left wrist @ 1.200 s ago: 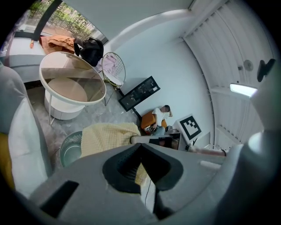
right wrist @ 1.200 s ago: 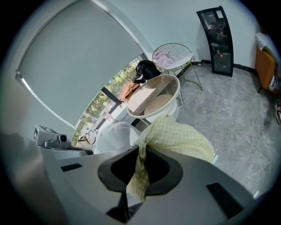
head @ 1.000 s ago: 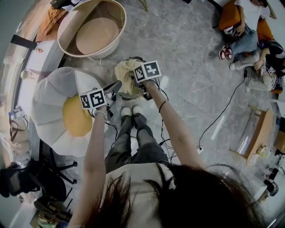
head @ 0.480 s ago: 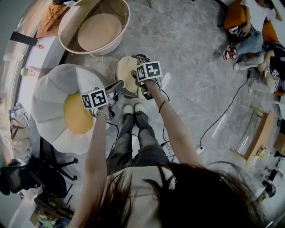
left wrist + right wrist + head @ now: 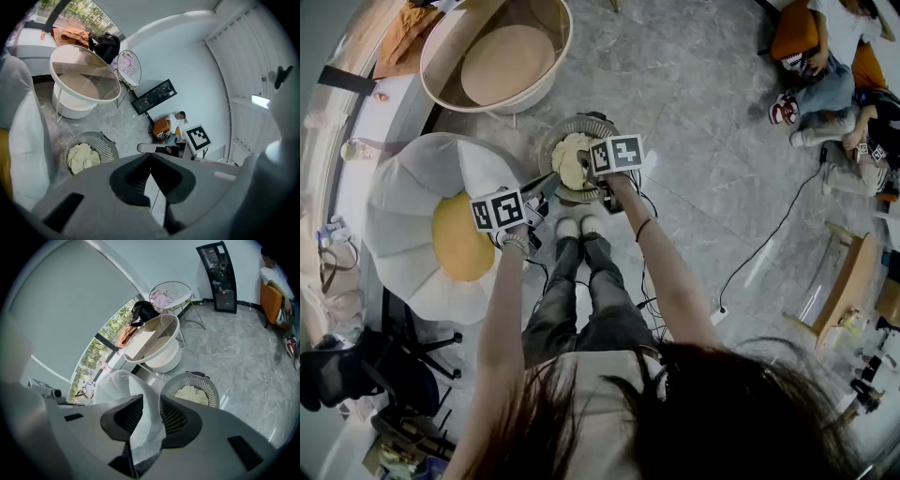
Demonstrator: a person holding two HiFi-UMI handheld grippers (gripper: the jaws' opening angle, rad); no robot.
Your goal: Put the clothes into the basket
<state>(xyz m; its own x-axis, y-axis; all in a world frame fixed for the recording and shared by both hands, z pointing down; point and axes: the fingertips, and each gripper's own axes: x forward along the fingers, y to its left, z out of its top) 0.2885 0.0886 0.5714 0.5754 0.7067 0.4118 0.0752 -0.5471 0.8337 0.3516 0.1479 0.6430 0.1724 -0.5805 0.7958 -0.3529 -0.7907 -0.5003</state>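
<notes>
Marble floor (image 5: 703, 141): clothes (image 5: 571, 159) in basket (image 5: 572, 124) beneath right tool (image 5: 151, 414)

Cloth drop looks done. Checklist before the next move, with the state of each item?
1. Cream cloth inside the basket: ok, it lies within the rim.
2. Right tongs released: ok, the jaws are apart and have just been opening, with no cloth between them.
3. Left tongs free: ok, the jaws are together and nothing is held.
4. Nothing draped over the basket edge: ok in both gripper views.
5. Next garment picked out: cannot tell. An orange cloth lies by the window and a pink cloth on the wire chair.
</notes>
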